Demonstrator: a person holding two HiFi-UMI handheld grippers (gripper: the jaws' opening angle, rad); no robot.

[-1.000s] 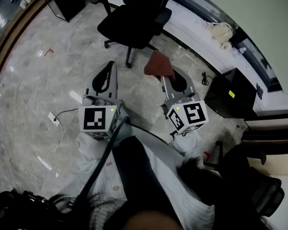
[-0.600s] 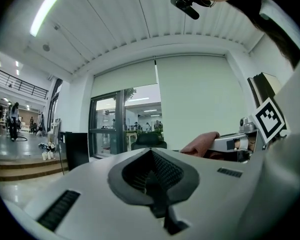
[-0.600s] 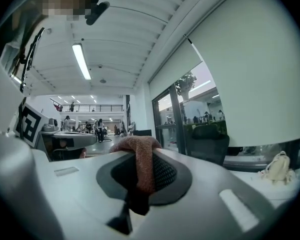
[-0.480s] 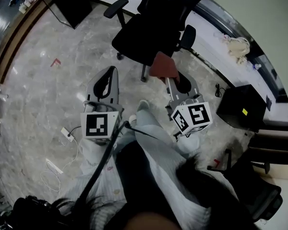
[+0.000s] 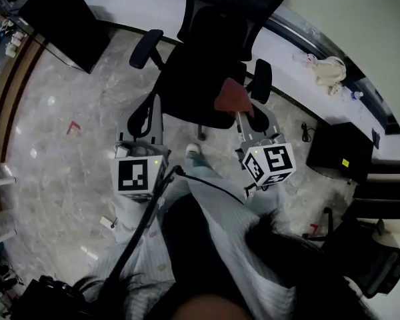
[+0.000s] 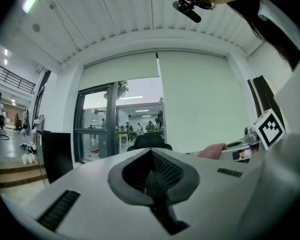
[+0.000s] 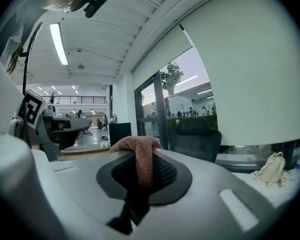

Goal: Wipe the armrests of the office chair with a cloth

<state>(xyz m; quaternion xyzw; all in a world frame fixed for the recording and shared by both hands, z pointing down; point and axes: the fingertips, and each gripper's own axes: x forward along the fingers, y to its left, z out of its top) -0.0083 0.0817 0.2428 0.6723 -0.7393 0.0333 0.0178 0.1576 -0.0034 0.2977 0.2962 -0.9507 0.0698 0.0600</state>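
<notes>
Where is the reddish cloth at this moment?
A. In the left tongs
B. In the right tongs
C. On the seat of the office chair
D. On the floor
B: the right gripper view shows the cloth pinched between the jaws of the right tongs, while the left tongs are shut with nothing between them.

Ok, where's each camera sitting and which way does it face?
Head view: on the head, steeply down at office chair, left tongs, right tongs, own legs.
Left gripper view: on left tongs, along shut empty jaws toward the chair.
Right gripper view: on right tongs, jaws shut on cloth, facing the chair.
Shared: chair and cloth in all.
</notes>
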